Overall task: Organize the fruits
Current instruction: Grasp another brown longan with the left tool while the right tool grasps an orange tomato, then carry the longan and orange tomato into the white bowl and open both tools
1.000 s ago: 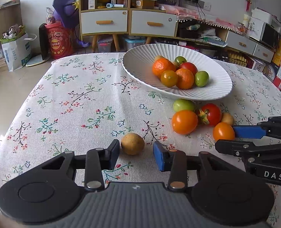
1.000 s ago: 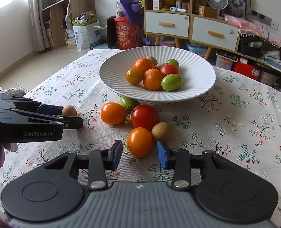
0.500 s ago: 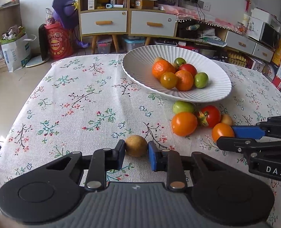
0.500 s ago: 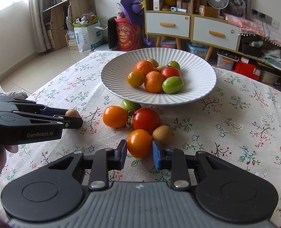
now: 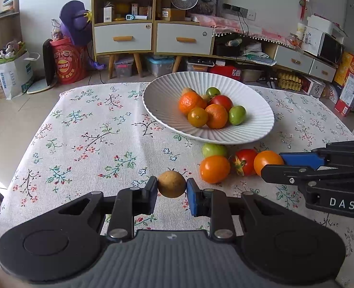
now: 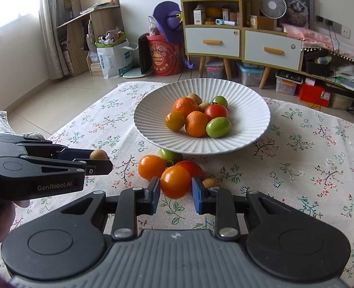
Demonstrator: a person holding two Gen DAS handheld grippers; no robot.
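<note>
Small brown fruit [image 5: 171, 184] sat clamped in left gripper [image 5: 172, 193], low over floral tablecloth [image 5: 85, 144]. Orange tomato [image 6: 175, 181] was squeezed between pads of right gripper [image 6: 175, 195]. Four loose fruits remained before white ribbed plate [image 6: 246, 129]: one orange, one red, one green, one brown. Plate held eight fruits.

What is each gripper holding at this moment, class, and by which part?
The left gripper pinches the small brown fruit across its sides. The right gripper clasps an orange tomato across its sides.
</note>
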